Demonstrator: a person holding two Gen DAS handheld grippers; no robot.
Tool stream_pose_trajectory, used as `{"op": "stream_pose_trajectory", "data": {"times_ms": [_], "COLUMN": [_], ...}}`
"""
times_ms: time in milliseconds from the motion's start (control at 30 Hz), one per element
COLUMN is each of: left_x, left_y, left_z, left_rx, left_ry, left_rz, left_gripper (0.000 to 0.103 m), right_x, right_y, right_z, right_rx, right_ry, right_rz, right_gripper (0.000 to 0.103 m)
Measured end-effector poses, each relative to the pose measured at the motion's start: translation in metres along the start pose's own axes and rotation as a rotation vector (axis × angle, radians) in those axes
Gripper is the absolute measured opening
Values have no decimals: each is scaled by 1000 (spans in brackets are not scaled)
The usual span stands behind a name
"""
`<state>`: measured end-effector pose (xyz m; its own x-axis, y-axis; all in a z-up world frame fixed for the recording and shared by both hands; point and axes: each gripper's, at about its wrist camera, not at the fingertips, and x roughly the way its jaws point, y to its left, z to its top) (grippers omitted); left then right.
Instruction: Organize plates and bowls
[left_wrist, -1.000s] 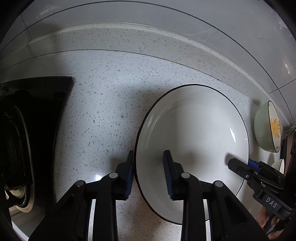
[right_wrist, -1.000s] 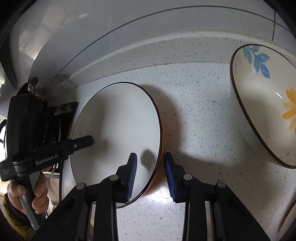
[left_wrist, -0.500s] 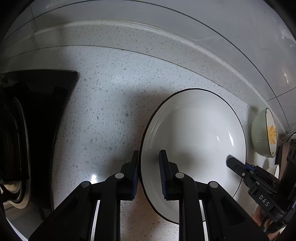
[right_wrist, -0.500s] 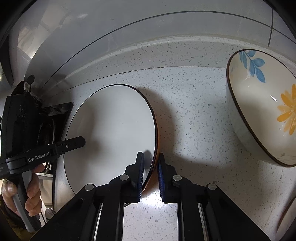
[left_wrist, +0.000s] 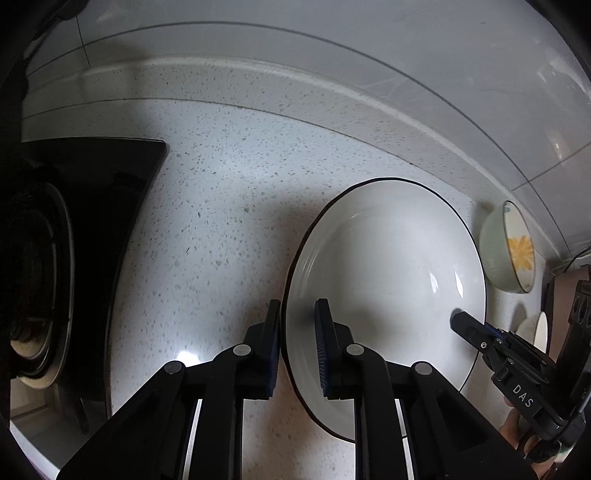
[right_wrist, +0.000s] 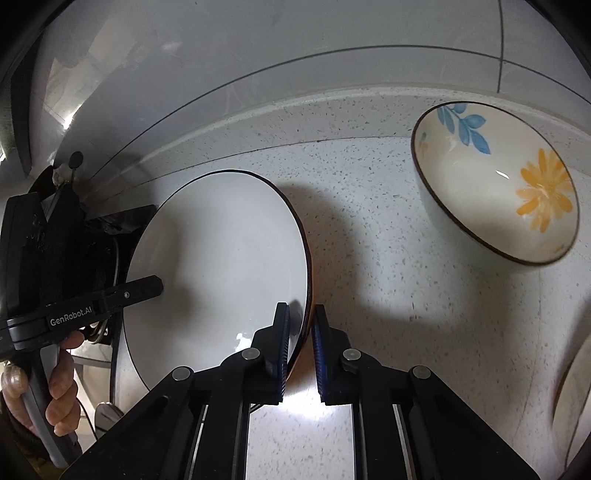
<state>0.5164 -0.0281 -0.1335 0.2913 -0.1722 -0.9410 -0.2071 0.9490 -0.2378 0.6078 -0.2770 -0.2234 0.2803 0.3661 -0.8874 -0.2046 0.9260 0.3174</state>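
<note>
A white plate with a thin dark rim (left_wrist: 388, 266) is held between both grippers above the speckled counter (left_wrist: 221, 206). My left gripper (left_wrist: 297, 343) is shut on its left rim. My right gripper (right_wrist: 300, 343) is shut on its right rim; the plate shows in the right wrist view (right_wrist: 221, 266) too, tilted. The right gripper also shows in the left wrist view (left_wrist: 476, 328), and the left gripper in the right wrist view (right_wrist: 147, 288). A cream bowl with an orange flower and blue leaves (right_wrist: 498, 181) stands on the counter to the right, also seen in the left wrist view (left_wrist: 511, 247).
A black stove top with a burner (left_wrist: 55, 258) lies at the left. A grey tiled wall (left_wrist: 332, 55) rises behind the counter. Another pale dish edge (left_wrist: 535, 330) shows at the far right, and a blurred rim (right_wrist: 572, 387) at the right edge.
Both grippers closed on the plate's opposite rims. The plate has lifted and now sits lower right in the left wrist view; the flowered bowl looks farther away.
</note>
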Motion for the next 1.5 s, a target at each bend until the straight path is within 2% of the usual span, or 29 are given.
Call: {"op": "stream_pose_trajectory", "data": {"times_ms": [367,633,800,1067,1333,1500], "left_x": [-47,-82,-103,-108,-102,-95], "left_y": [5,16,44,92,119,120], "left_z": [-54,-99,-135,-183,-209,-218], "left_rx": [8,45,58,45,58,79], "left_ry": [-42,-67,-48,16,19,8], "left_rz": [-18,-44,-73,-79,-79,-80], "left_gripper": [14,14,14,14,14,14], "right_x": [-53,-95,-115,-106,-98,-94], "right_y": [16,48,78,116,130,136], "right_z": [-44,-101,-141,-200,-217,-222], "right_rx": [2,20,36,70,78,84], "right_ry": [-21,-39,-36,19,30,22], "right_rz": [12,-4,-19,-18,-43,-71], "right_gripper": [11,11,11,11,11,11]}}
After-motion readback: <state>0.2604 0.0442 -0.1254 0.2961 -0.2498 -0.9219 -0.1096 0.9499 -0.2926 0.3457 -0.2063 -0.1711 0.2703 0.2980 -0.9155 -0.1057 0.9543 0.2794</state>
